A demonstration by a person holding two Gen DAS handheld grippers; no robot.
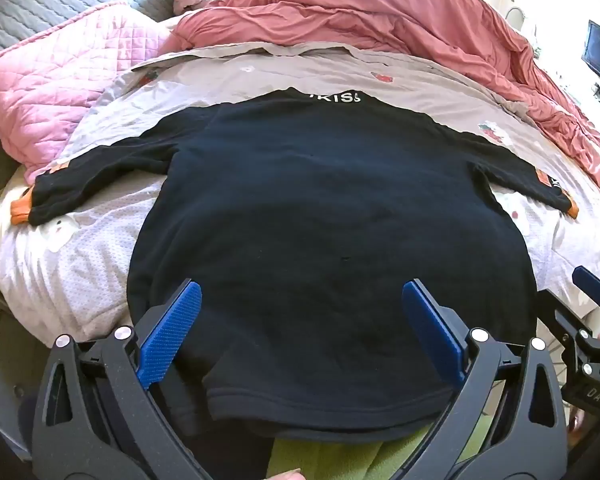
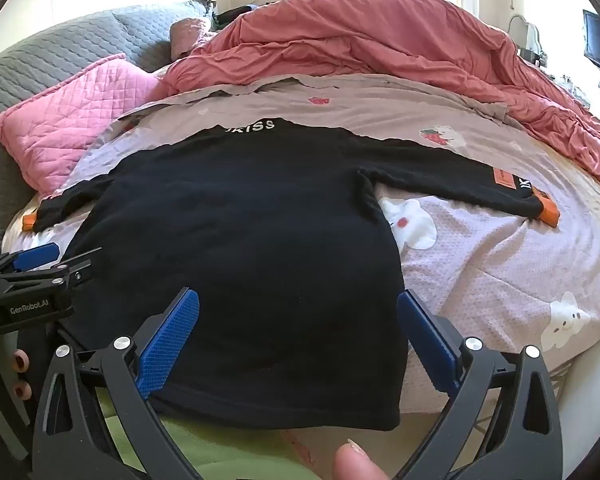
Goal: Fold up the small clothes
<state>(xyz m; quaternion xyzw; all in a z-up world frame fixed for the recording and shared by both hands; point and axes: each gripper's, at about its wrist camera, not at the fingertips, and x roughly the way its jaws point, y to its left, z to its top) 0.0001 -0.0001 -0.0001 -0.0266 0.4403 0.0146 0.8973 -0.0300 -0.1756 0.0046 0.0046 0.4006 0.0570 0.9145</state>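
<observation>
A small black sweatshirt (image 1: pixel 320 200) lies spread flat on the bed, collar with white "JKISS" lettering at the far side, both sleeves out sideways with orange cuffs (image 1: pixel 20 210). It also shows in the right wrist view (image 2: pixel 240 220). My left gripper (image 1: pixel 302 292) is open, hovering over the hem's left part, fingers apart and empty. My right gripper (image 2: pixel 298 300) is open and empty over the hem's right part. The hem hangs over the bed's near edge. The right gripper shows at the edge of the left wrist view (image 1: pixel 592 312), and the left gripper in the right wrist view (image 2: pixel 36 264).
The bed sheet (image 2: pixel 500 272) is pale lilac with bear prints. A rumpled coral duvet (image 2: pixel 380 40) lies at the far side, a pink quilted pillow (image 2: pixel 72 128) at far left, a grey headboard (image 2: pixel 60 52) behind. A green garment (image 2: pixel 204 452) is below the hem.
</observation>
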